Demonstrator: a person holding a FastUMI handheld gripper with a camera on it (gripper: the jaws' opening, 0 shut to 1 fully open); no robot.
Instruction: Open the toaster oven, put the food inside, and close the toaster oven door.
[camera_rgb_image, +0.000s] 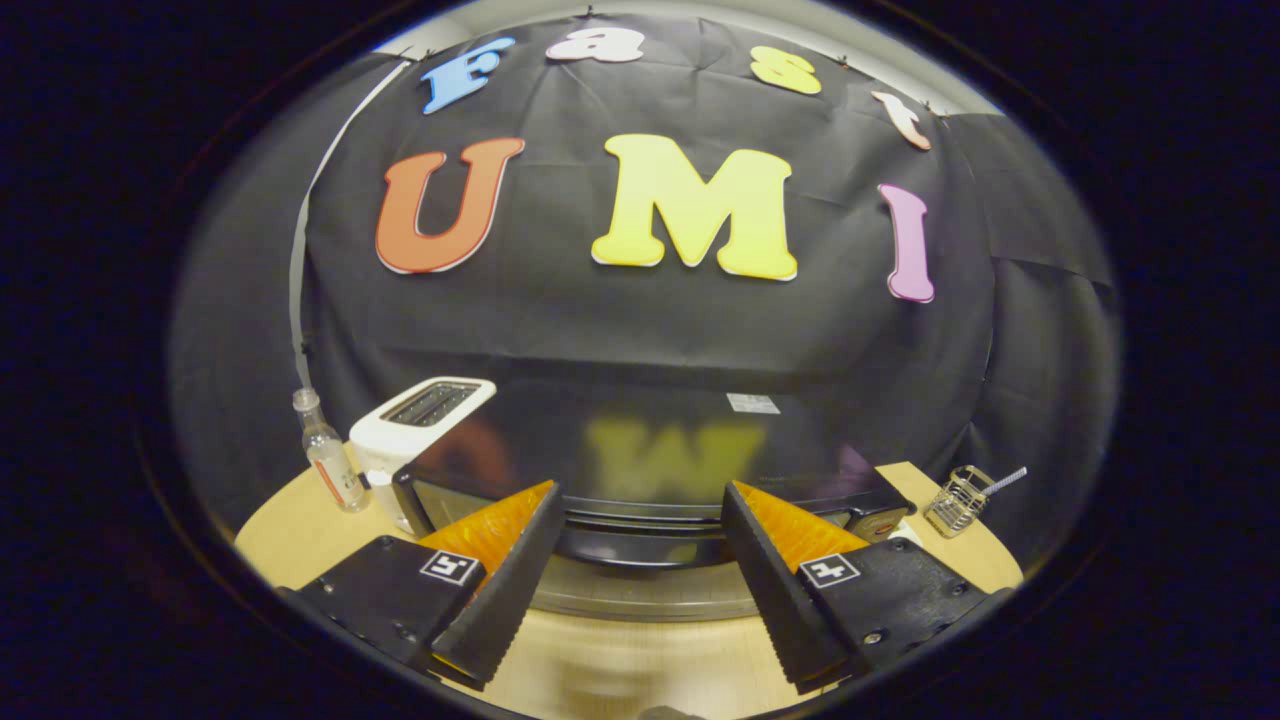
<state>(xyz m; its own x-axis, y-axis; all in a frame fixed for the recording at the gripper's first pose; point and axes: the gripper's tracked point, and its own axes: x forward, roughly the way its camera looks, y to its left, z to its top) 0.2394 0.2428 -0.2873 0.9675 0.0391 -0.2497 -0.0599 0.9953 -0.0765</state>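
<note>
A black toaster oven (640, 440) with a glossy top stands on the wooden table (290, 545), right in front of me. Its dark door handle (640, 545) runs along the top of the front, with the glass door (650, 595) below it, upright against the oven body. My gripper (640, 490) is open wide and hovers above the oven's front edge. The handle lies between the two fingers and slightly below them, touching neither. Nothing is held.
A white slot toaster (420, 415) stands against the oven's left side, with a small clear bottle (325, 455) further left. A small wire holder (958, 498) sits on the table to the oven's right. Black cloth walls the booth behind.
</note>
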